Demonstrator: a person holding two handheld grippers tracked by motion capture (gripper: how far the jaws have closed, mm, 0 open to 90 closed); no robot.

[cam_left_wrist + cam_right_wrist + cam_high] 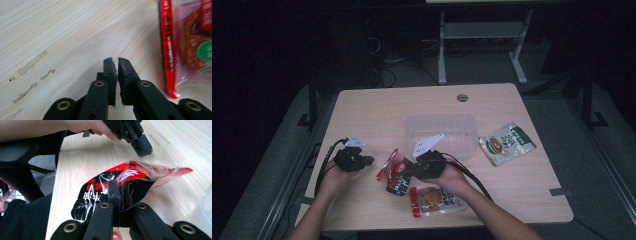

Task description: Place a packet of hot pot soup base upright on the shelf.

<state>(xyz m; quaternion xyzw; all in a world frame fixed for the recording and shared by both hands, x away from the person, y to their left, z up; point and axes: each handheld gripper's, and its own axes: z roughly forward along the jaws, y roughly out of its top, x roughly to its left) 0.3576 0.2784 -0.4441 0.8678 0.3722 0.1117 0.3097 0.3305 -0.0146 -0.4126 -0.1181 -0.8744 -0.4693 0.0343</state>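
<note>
- Left gripper (117, 59): jaws nearly pressed together, nothing between them; orange packet (190, 42) lies on the table to their right.
- Right gripper (120, 187): jaws pinch the red-black packet (110, 187) at its edge, lifted off the table.
- Advice: keep the pinch firm, carry level to the tub (441, 134) beyond the jaws, release inside.

Your red-and-black snack packet (110, 187) is sitting pinched in the right claw (119, 195), glossy, crumpled, white lettering showing, lifting slightly off the desk (377, 112), clear end pointing away.
</note>
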